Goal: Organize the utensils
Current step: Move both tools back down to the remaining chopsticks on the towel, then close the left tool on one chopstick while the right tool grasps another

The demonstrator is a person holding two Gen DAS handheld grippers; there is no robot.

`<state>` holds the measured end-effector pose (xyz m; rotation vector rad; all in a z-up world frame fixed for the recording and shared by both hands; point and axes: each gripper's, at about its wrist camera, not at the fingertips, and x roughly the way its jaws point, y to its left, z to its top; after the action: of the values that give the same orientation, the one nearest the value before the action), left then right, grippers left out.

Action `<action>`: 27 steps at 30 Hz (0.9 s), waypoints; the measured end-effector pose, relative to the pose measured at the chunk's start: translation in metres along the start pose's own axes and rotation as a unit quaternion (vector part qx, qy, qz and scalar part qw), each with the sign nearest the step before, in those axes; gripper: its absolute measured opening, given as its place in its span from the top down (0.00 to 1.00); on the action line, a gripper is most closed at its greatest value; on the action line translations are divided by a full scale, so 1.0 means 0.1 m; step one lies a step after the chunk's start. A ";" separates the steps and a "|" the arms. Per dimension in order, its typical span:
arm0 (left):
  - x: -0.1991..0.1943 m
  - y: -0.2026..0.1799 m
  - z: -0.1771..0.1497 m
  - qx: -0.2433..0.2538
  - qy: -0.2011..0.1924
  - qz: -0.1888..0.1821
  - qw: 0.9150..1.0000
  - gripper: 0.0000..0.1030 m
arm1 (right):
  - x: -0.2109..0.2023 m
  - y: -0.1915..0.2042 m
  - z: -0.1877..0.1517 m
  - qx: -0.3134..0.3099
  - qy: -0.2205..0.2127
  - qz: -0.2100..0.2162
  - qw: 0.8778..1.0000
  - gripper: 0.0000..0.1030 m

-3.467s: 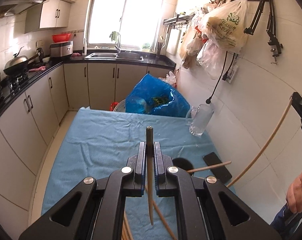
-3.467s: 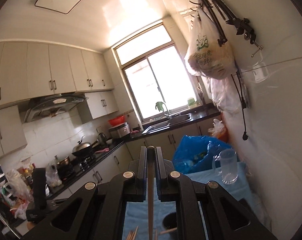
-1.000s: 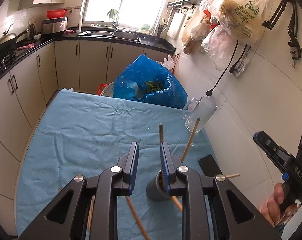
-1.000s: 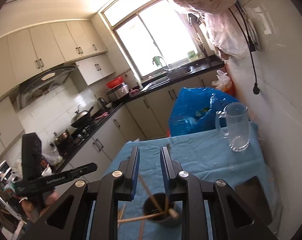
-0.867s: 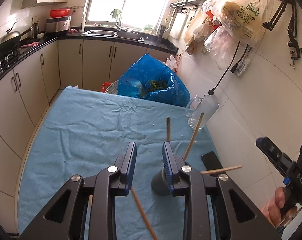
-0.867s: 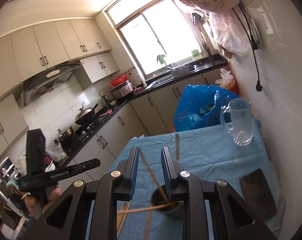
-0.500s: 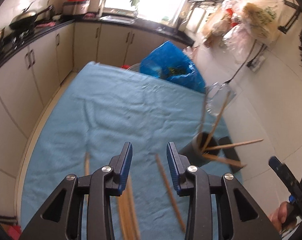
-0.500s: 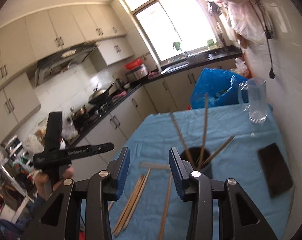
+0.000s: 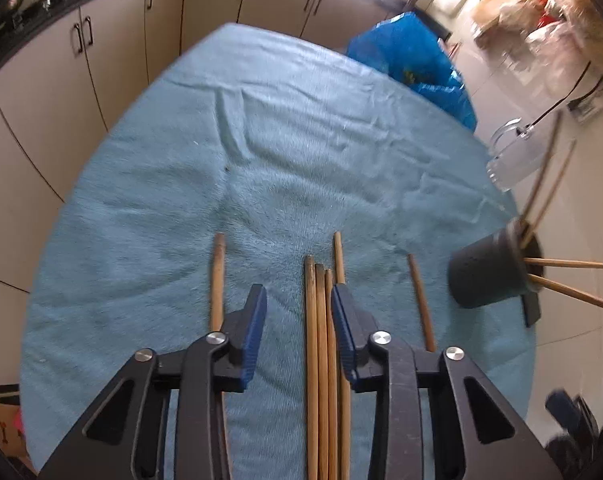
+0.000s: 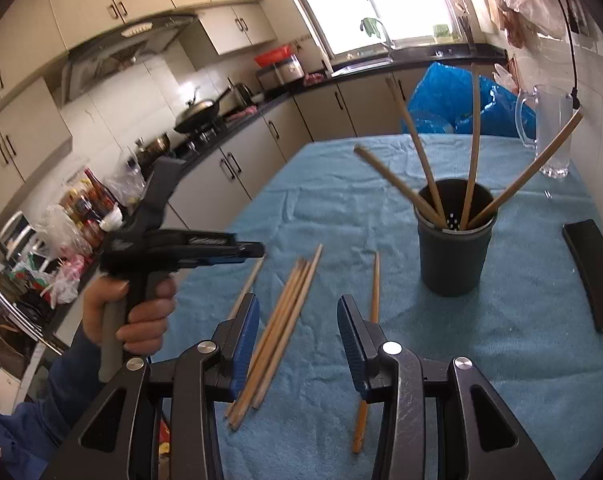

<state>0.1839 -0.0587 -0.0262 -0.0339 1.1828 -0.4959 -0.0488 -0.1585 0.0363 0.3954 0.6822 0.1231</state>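
Note:
Several wooden chopsticks lie on the blue cloth [image 9: 261, 140]: a tight bundle [image 9: 321, 340], one loose stick [image 9: 217, 276] to its left and another [image 9: 419, 296] to its right. My left gripper [image 9: 298, 292] points steeply down over the bundle, its jaws closing; the sticks lie under the gap beside the right finger, untouched. My right gripper [image 10: 298, 304] is open and empty above the bundle [image 10: 285, 312], with a single stick [image 10: 375, 284] passing under its right finger. The black holder [image 10: 453, 252] stands upright with several chopsticks [image 10: 471, 148] in it.
A black phone [image 10: 593, 272] lies at the right edge of the cloth. A glass pitcher [image 10: 553, 136] and a blue plastic bag [image 9: 417, 56] sit at the far end. A hand [image 10: 141, 312] holds the left gripper [image 10: 259, 255]. Cabinets line the left.
Both grippers have sunk from above the holder toward the chopsticks on the cloth, and their jaws stand wider. The sticks they gripped 3.5 seconds ago are out of their jaws.

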 end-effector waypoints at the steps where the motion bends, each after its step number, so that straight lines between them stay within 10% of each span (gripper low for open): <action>1: 0.06 -0.02 0.01 0.001 0.005 0.002 1.000 0.73 | 0.02 0.00 -0.01 -0.002 0.002 -0.004 1.000 0.57; 18: 0.21 0.25 -0.16 0.008 0.025 0.050 0.998 0.83 | 0.38 0.15 0.03 -0.016 0.041 -0.022 0.999 0.57; 27: 0.02 0.59 -0.24 -0.015 0.013 0.028 0.999 1.00 | 1.31 0.13 0.37 0.012 0.103 -0.070 0.992 0.67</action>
<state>0.1838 -0.0011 -0.0539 -0.0194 1.2142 -0.4305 0.0761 -0.1267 -0.0095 0.3599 0.9128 0.0214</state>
